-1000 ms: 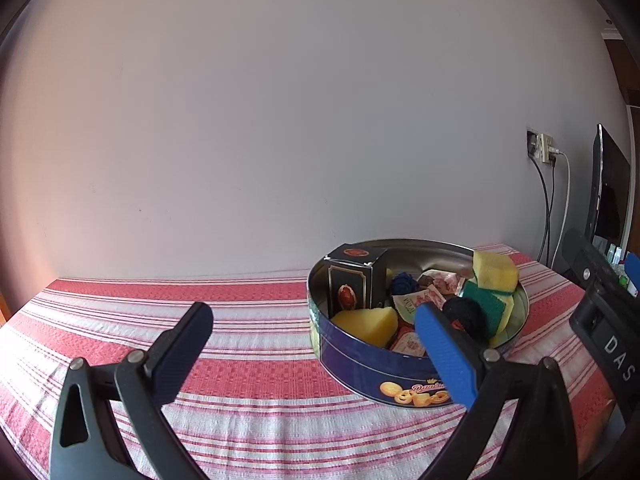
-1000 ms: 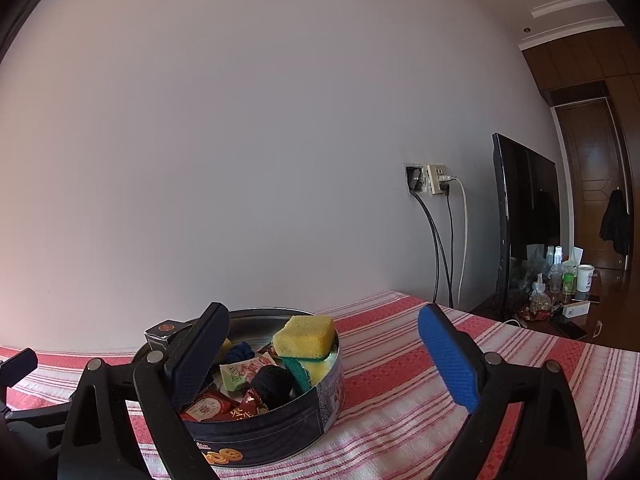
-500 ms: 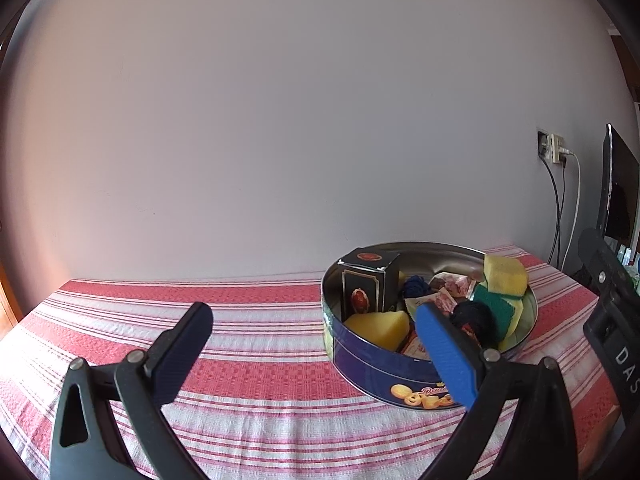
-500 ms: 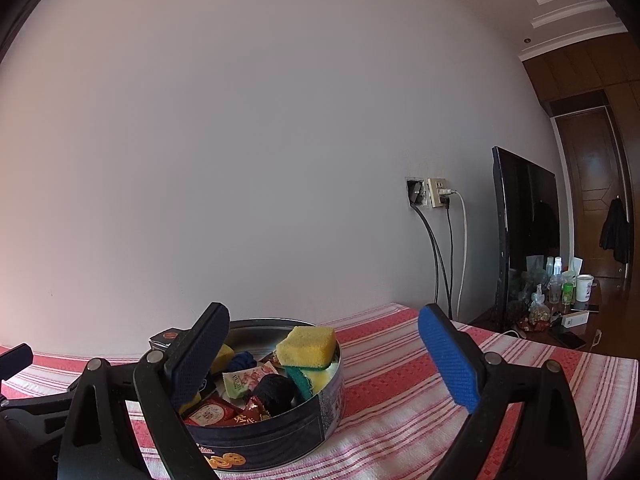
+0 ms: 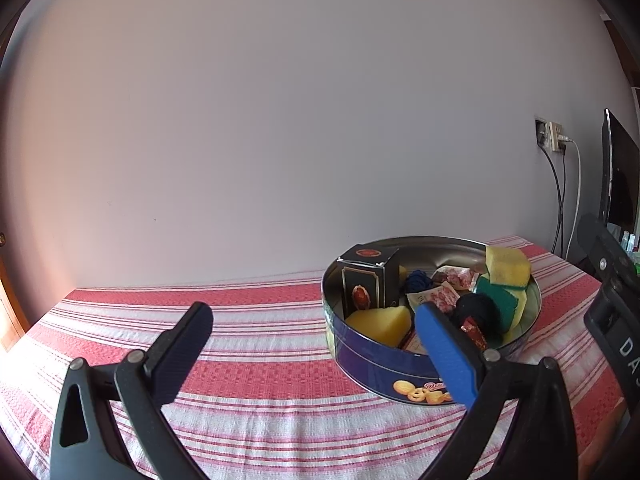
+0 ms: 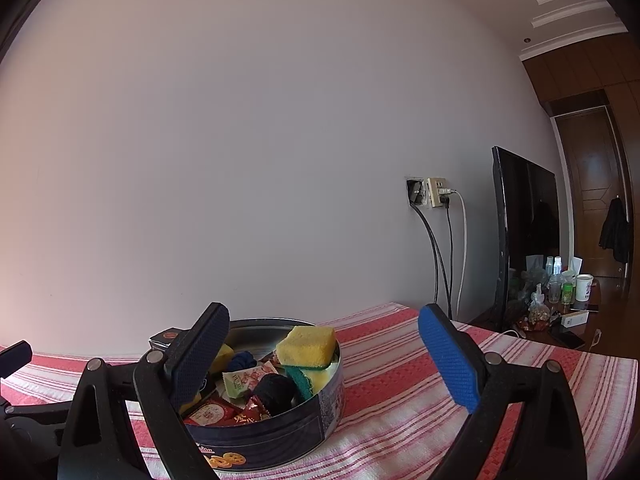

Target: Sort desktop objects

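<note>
Cookie tin (image 5: 384, 364) sits packed on the striped tablecloth (image 5: 256, 344) ahead, both my left gripper (image 5: 316, 344) and right gripper (image 6: 324, 344) spread wide and empty, so I'd drop squarely over the top yellow sponge (image 6: 307, 345), clearing the rim.

On the tabletop (image 5: 260, 344) the round tin (image 5: 384, 368) stands toward your right, close to the wall (image 5: 280, 120) behind it. In the tin the upright box (image 5: 366, 284) is at the left, a sponge (image 5: 506, 266) leans on the right rim, and the wrapped snacks (image 5: 444, 294) lie between them. To the right of the tabletop, the socket (image 6: 430, 198) is on the wall, and the screen (image 6: 524, 236) stands further right with small bottles (image 6: 556, 280) before it.
</note>
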Available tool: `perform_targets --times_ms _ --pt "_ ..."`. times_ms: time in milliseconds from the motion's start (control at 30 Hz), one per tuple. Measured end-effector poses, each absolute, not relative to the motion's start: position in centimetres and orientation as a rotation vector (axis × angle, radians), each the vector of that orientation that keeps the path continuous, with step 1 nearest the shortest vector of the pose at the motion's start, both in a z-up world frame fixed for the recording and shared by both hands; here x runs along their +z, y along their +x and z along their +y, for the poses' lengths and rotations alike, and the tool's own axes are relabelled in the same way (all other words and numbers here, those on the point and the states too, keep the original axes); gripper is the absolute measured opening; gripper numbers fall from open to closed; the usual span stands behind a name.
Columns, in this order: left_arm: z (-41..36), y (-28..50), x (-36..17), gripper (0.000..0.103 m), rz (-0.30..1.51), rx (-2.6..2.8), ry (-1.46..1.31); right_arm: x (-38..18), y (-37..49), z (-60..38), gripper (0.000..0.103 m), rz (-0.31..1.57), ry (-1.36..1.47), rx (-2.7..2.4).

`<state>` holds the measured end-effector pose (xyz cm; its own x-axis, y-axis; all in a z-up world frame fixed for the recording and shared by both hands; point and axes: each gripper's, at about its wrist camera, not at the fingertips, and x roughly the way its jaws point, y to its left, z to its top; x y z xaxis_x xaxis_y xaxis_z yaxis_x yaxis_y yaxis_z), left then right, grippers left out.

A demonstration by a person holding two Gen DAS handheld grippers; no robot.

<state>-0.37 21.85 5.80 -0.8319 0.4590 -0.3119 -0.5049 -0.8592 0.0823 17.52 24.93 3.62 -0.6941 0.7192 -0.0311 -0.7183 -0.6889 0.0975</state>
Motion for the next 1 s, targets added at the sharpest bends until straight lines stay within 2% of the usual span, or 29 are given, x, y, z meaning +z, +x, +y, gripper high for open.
perform_targets --times_ms 1000 --pt "22.25 -0.25 6.01 0.103 0.211 2.545 -0.4 3.62 17.23 25.02 0.098 0.137 -0.013 2.32"
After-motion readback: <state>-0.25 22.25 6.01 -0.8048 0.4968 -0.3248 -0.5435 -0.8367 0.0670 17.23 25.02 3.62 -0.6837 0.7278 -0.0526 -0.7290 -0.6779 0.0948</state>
